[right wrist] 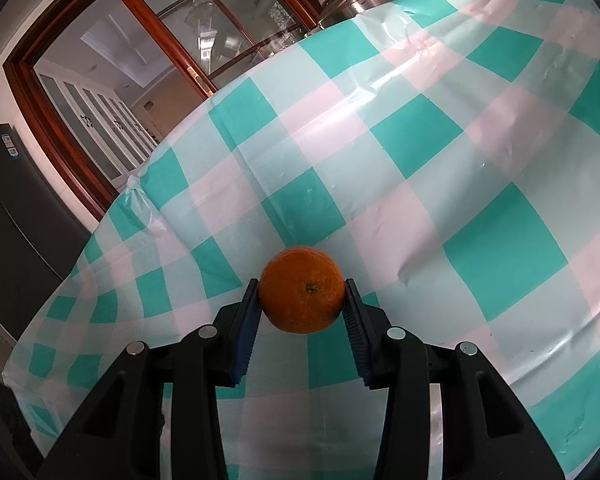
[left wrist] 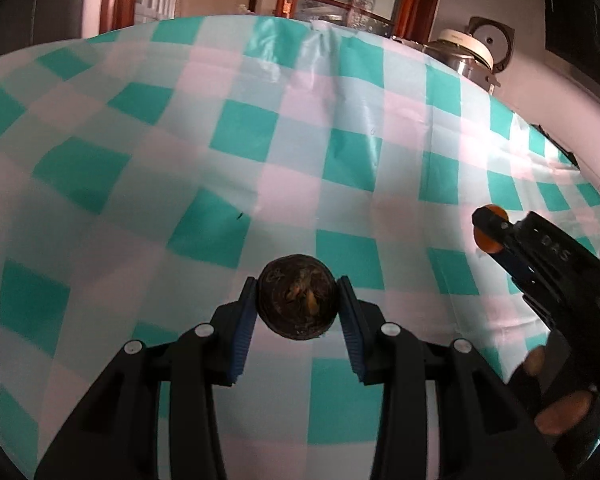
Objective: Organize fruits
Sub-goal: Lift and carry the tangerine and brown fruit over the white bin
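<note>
— Left wrist view first: how many fruits do you count?

— Two. One dark round fruit sits between the blue pads of the left gripper, raised above the checked tablecloth. Both pads press its sides, so the jaws are clamped on it. The other is the orange, off to the right of the dark fruit and only partly visible behind the black fingers of the right gripper.

— And what sort of fruit is the dark one?

— Hard to say. Its skin is brown-black and wrinkled, with a yellowish tuft at the middle (the frame is soft there), so I cannot name it.

— Right wrist view?

— One orange, stem scar facing the camera, held between the two pads of the right gripper, jaws clamped on its sides. It hangs just above the tablecloth.

— Anything else counted?

— One cooker with a white lid beyond the far right edge of the cloth, cut off by the cloth in both views. One wooden-framed glass door behind the cloth; what lies past the glass is blurred. A few fingertips of the person's hand show under the right gripper's handle, to the lower right of the dark fruit; the rest of the hand is out of frame.
</note>
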The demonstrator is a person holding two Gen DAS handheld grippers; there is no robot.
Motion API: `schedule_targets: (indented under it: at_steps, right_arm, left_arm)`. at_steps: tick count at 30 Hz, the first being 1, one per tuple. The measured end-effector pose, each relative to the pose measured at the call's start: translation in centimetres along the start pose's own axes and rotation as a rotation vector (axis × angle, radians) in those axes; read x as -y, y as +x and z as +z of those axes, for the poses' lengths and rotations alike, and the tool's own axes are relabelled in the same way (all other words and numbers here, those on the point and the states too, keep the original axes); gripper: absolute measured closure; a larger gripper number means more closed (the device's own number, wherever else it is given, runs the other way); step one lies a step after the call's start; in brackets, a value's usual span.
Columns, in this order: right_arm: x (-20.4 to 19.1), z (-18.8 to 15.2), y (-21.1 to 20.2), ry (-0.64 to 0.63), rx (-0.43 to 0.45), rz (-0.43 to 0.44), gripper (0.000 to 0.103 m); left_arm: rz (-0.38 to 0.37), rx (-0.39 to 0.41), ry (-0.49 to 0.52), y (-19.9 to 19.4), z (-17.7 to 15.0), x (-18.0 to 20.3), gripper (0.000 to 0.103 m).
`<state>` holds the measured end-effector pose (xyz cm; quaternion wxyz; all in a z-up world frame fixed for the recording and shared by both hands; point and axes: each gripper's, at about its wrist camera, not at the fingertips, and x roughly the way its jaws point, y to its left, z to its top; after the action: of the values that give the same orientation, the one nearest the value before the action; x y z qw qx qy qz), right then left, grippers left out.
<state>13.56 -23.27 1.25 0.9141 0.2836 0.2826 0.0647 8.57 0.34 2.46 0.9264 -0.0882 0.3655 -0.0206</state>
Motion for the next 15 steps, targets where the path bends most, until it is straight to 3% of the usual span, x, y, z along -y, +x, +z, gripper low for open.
schedule_targets:
  at_steps: [11,15]
  right_arm:
    - [0.4,0.1,-0.2,0.030,0.015,-0.033,0.062]
    - [0.1,-1.3,-2.0,0.029,-0.015,-0.069,0.062]
  left_arm:
    - [-0.016,0.002,-0.029,0.5,1.2,-0.3,0.063]
    - [-0.006,0.015,-0.040,-0.3,0.6,-0.7,0.063]
